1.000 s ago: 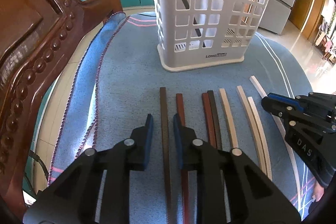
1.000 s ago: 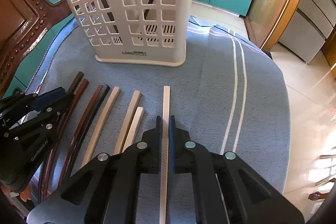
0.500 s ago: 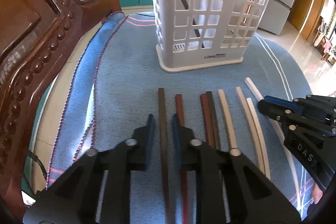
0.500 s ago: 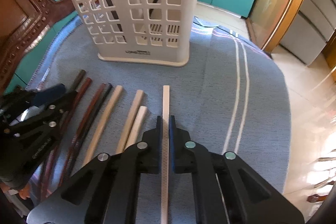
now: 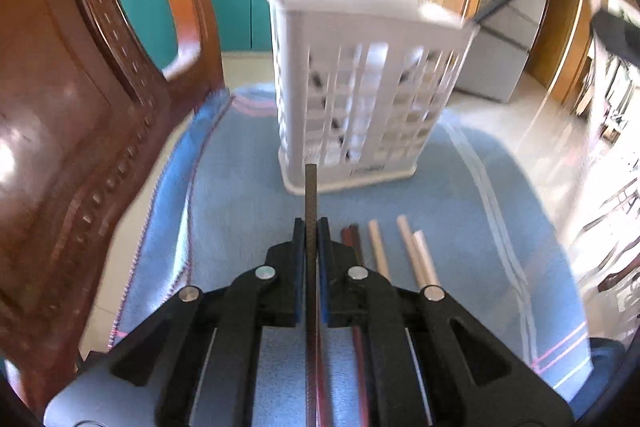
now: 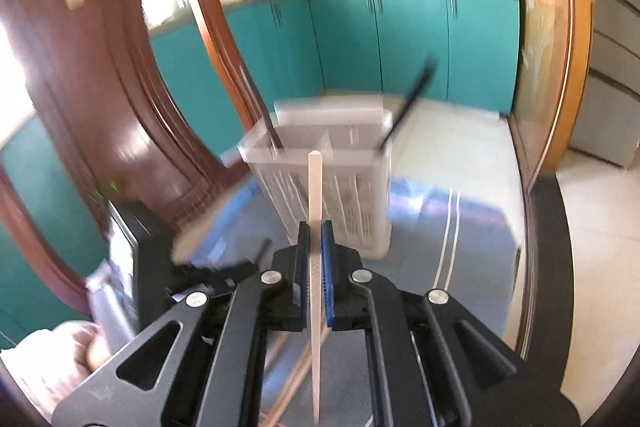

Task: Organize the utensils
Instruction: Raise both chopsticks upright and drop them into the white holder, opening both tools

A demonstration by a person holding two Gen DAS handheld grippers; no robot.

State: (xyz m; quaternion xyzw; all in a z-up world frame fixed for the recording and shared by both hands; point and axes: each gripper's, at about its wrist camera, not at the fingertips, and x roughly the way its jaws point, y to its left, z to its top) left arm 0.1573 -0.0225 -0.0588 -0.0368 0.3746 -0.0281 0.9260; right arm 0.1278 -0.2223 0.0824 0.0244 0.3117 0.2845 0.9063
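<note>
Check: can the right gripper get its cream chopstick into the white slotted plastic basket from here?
Probably yes. The right gripper is shut on the cream chopstick, lifted, with the white slotted plastic basket ahead and its top open. Two dark chopsticks already lean inside, leaving room.

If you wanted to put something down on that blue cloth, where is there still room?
Bare blue cloth lies right of the loose chopsticks out to the white stripes, and left of the left gripper toward the wooden chair. It is crowded where the chopsticks lie, before the white basket.
</note>
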